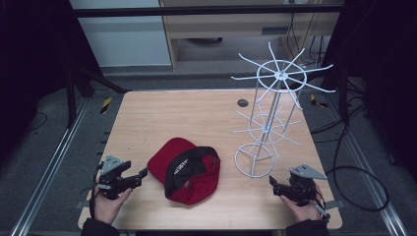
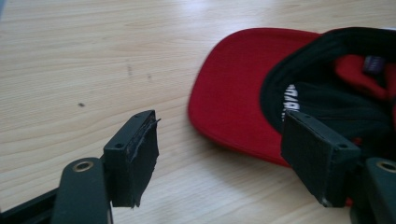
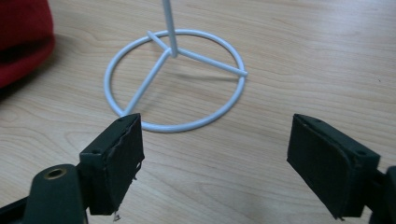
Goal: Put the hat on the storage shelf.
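Red cap (image 1: 189,172) lay upside down near the front-centre of the wooden table (image 1: 196,113), black lining up, brim toward the left; white wire rack (image 1: 268,118) stood upright to its right, ring base (image 3: 175,79) flat on the wood; left gripper (image 1: 140,174) was held low just left of the cap, jaws spread, nothing between them; right gripper (image 1: 272,183) sat near the rack's base, jaws likewise spread and empty.

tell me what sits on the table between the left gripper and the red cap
Nothing: in the high view, only bare wood separates the left gripper from the red cap. The left gripper view shows the same stretch of table.
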The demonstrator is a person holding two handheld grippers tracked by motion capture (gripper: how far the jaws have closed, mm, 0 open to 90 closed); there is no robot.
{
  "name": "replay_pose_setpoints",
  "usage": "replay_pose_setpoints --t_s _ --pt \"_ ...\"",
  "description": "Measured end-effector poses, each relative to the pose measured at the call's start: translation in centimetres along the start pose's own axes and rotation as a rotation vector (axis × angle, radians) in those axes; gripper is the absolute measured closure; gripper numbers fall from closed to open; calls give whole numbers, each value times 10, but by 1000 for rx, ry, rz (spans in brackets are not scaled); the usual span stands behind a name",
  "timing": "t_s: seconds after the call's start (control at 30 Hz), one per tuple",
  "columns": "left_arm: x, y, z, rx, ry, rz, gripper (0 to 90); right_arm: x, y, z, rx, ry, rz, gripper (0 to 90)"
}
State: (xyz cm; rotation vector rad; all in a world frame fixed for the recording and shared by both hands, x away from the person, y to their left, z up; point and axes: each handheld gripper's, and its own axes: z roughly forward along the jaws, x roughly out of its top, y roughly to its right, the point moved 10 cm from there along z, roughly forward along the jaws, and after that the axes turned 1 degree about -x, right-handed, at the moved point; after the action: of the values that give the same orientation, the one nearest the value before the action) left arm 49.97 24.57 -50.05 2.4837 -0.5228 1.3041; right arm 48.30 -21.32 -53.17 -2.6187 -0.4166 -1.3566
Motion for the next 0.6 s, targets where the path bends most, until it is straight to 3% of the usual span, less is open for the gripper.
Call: replay_pose_setpoints --t_s 0.2,0.4,0.6 --pt "1 25 -1 -61 -15 23 268 2 -10 -4 18 19 3 233" --pt "2 61 1 -142 -33 77 267 3 -15 -2 33 24 -3 287" --pt "-1 82 5 -178 -67 127 268 2 -23 -2 58 13 -12 312"
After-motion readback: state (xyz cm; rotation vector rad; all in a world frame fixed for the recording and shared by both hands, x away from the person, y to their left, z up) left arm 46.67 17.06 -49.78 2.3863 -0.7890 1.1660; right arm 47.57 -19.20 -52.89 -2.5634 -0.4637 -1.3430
